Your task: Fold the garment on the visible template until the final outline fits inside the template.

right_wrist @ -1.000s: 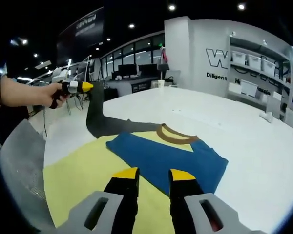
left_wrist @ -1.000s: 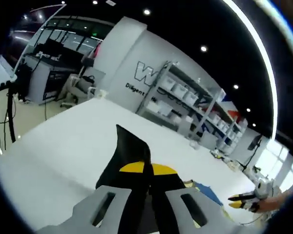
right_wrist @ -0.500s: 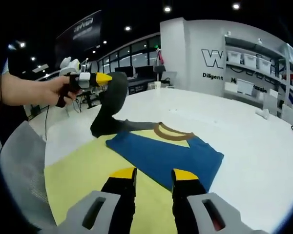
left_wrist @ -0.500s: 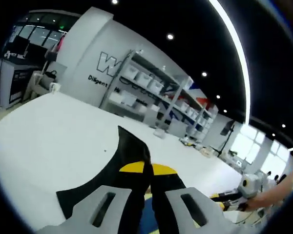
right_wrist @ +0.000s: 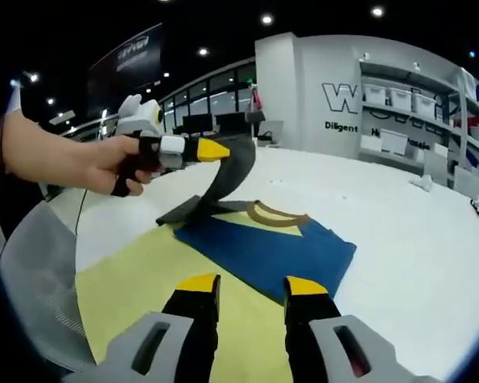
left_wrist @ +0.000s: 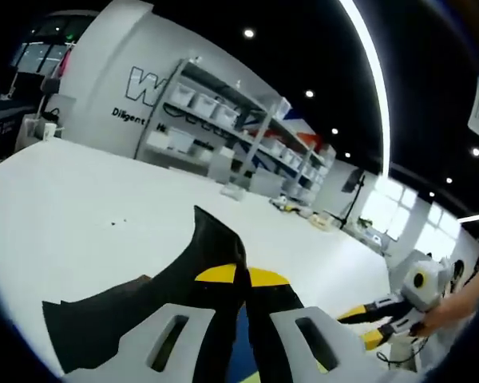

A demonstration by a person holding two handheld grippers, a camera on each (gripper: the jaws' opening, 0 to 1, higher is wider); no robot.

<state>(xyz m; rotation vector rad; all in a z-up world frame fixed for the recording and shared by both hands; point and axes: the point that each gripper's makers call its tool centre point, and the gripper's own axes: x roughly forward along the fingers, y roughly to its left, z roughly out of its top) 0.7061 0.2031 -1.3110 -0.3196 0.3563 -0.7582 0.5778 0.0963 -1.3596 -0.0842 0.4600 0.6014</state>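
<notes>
The garment [right_wrist: 263, 249] lies folded on the pale yellow template [right_wrist: 128, 299]: a blue body with a brown collar [right_wrist: 276, 214]. Its dark grey sleeve [right_wrist: 233, 171] is lifted off the table in an arc, and my left gripper [right_wrist: 215, 150] is shut on its end, held by a hand [right_wrist: 80, 159]. In the left gripper view the same sleeve [left_wrist: 215, 235] rises from between the shut jaws of the left gripper [left_wrist: 241, 277]. My right gripper [right_wrist: 250, 286] hovers open over the template's near part, with nothing between its fingers; it also enters the left gripper view as the right gripper [left_wrist: 366, 325].
The white table [right_wrist: 399, 239] spreads wide around the template. A grey mesh chair back [right_wrist: 24, 263] stands at the left. Shelves with white bins [right_wrist: 399, 104] line the far wall, and small items [right_wrist: 421, 183] lie on the table's far side.
The left gripper has swung the lifted sleeve across toward the blue body, so the sleeve now arcs over the collar side. The right gripper has stayed open over the template.
</notes>
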